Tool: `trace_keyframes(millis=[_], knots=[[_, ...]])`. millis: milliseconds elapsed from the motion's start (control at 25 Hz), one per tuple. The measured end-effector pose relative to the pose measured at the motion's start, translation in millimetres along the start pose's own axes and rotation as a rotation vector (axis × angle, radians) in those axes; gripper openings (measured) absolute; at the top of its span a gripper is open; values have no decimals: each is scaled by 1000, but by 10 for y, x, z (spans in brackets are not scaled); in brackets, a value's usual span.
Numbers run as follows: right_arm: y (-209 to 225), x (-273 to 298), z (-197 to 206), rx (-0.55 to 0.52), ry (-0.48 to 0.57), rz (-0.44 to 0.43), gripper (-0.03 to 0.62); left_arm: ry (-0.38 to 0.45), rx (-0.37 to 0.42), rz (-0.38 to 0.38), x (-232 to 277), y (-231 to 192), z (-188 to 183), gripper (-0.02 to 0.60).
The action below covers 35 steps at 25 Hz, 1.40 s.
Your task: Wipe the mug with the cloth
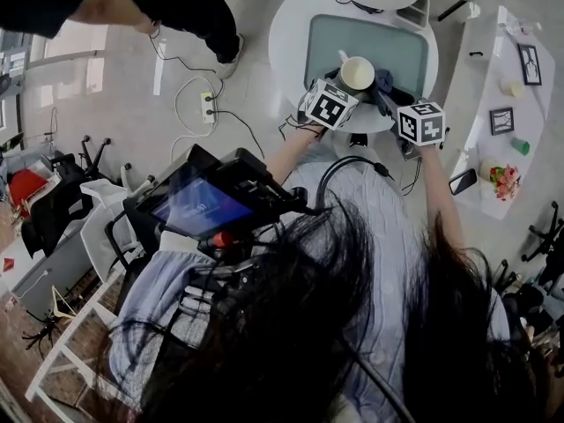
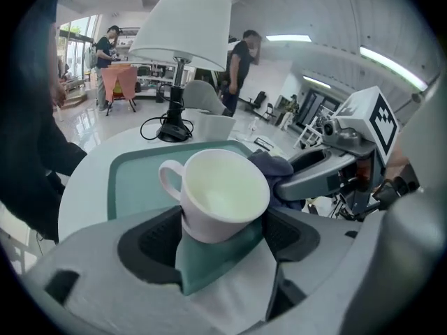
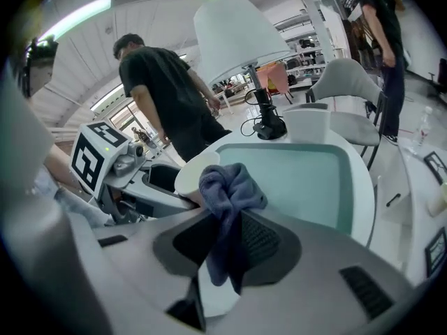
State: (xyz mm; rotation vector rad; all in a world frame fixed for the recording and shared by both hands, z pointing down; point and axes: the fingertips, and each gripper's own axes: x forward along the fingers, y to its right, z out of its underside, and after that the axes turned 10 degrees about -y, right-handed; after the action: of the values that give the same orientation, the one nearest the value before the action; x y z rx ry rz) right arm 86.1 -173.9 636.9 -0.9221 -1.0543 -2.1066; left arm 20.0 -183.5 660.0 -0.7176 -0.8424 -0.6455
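My left claw is clamped low on the mug, which sits tipped above the near edge of the bench. My right claw pinches the cloth, bunched against the mug's rim. My worry is that if I shove that wad too hard, the mug levers out of such a low grip, or the cloth slides free. The lamp at the far edge looks safely clear.

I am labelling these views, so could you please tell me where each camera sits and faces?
Head view: on the head, steeply down at the table; hair, forearms show.
Left gripper view: along the left gripper, shut on the mug.
Right gripper view: along the right gripper, holding the cloth.
All share the mug.
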Motion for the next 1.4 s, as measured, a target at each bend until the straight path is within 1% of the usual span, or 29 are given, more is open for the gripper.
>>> trace_keyframes(millis=[240,320,360,400,480,640,720,880,960,1040,1120,1160,1200,1320,1400], knots=[[-63,-10,94,10,-6,3,107,19,-78,-38,-6,2,-39,348],[-63,-10,112,22,-5,6,107,12,-79,-31,-3,21,-28,349],[-58,-9,118,28,-5,7,107,4,-61,-23,-11,24,-18,348],[-52,-5,123,32,-6,6,107,-5,-27,-16,-32,9,-4,348],[-38,12,132,28,-13,4,107,-27,81,-5,-105,-77,52,348],[13,19,155,13,-22,-1,107,-104,363,4,-243,-394,142,348],[22,11,163,14,-21,0,107,-133,510,10,-293,-532,77,348],[3,11,150,22,-21,5,107,-177,803,87,-314,-589,-155,348],[-8,16,150,29,-21,7,107,-203,905,112,-272,-577,-261,348],[-21,24,158,37,-19,8,107,-227,974,132,-222,-550,-321,330],[-32,26,166,42,-17,11,107,-242,1024,128,-165,-540,-357,234],[-36,26,168,44,-16,14,107,-245,1036,123,-139,-540,-374,191],[-38,29,168,47,-15,17,107,-247,1039,123,-116,-538,-386,173],[-40,42,158,62,-8,27,107,-259,1038,137,-72,-524,-386,162],[-55,40,160,77,1,31,107,-261,1034,140,-70,-508,-361,136]])
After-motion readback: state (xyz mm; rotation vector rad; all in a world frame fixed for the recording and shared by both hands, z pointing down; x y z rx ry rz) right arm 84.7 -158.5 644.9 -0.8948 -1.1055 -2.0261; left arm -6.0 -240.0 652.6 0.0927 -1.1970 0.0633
